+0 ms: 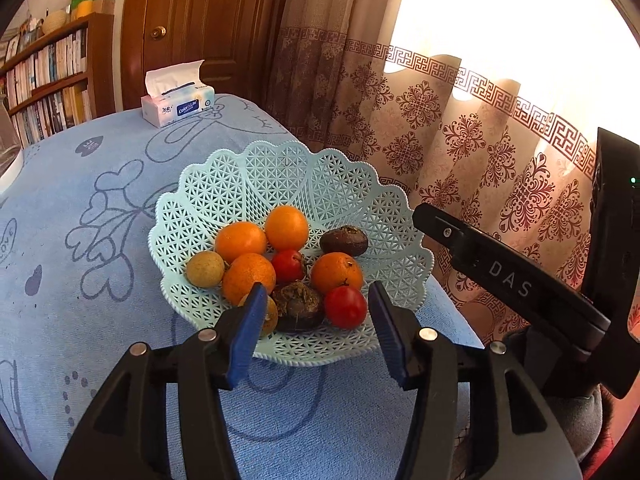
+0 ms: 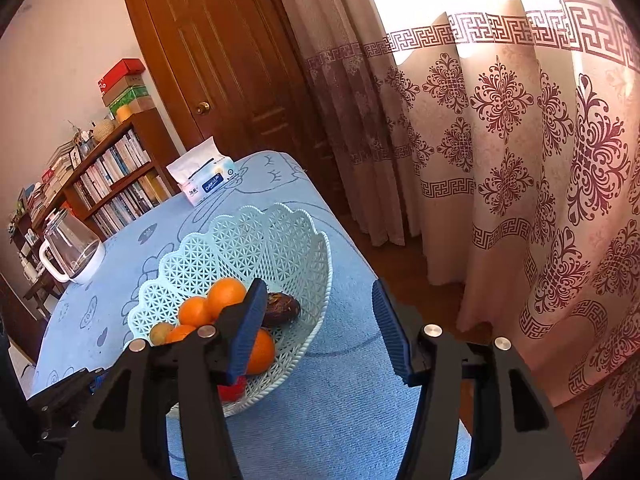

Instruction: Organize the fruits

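A pale blue lattice basket (image 1: 280,184) sits on the blue tablecloth near the table's right edge. It holds several oranges (image 1: 240,240), two red fruits (image 1: 346,306), two dark brown fruits (image 1: 344,240) and a yellowish fruit (image 1: 205,269). My left gripper (image 1: 316,320) hovers open over the basket's near rim; a dark fruit (image 1: 300,304) and a red one show beyond the gap, with no pad touching them. In the right wrist view the basket (image 2: 280,236) lies to the left. My right gripper (image 2: 320,324) stands open and empty, its left finger (image 2: 250,328) over the basket.
A tissue pack (image 1: 178,100) lies at the table's far end and a glass kettle (image 2: 70,248) stands at the far left. A patterned curtain (image 2: 500,160) hangs close along the table's right side. Behind are a wooden door (image 2: 224,60) and a bookshelf (image 1: 48,76).
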Tool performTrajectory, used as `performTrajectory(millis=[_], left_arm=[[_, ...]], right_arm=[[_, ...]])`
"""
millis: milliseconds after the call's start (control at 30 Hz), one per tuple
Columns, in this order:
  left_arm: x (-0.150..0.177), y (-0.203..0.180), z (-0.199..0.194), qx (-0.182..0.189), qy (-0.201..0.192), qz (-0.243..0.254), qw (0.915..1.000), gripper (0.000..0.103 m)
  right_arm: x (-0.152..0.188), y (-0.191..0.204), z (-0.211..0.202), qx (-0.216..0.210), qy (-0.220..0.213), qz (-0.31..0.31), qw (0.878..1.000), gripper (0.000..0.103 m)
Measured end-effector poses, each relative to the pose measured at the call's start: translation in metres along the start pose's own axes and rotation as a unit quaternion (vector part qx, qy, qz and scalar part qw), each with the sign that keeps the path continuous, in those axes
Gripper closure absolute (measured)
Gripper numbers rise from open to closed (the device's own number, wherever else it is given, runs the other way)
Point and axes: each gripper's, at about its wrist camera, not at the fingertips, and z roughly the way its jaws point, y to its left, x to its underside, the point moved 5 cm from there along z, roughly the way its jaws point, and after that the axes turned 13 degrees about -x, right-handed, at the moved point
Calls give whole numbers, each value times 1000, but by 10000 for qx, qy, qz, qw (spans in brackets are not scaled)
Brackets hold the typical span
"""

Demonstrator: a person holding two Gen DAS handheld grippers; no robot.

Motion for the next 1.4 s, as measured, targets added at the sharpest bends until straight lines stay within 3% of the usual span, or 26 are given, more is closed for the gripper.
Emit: performTrajectory(millis=[467, 633, 933, 1167, 1400], left_arm=[[1, 5, -21, -381, -376, 147, 9985, 37], [1, 14, -27, -638, -528, 91, 9965, 11], [5, 39, -31, -1222, -551, 2, 9910, 11], [7, 65, -32, -1865, -577, -87, 9807, 5], [8, 93, -31, -2303, -486, -354, 9713, 5]], right_arm=[[1, 9, -1, -72, 33, -102, 9999, 45], [1, 12, -2, -86, 47, -174, 9998, 27], [11, 9, -8, 43, 100, -239, 9997, 7], [29, 12, -13, 114, 173, -283, 9994, 5], [49, 45, -14, 193, 194, -987, 9947, 5]])
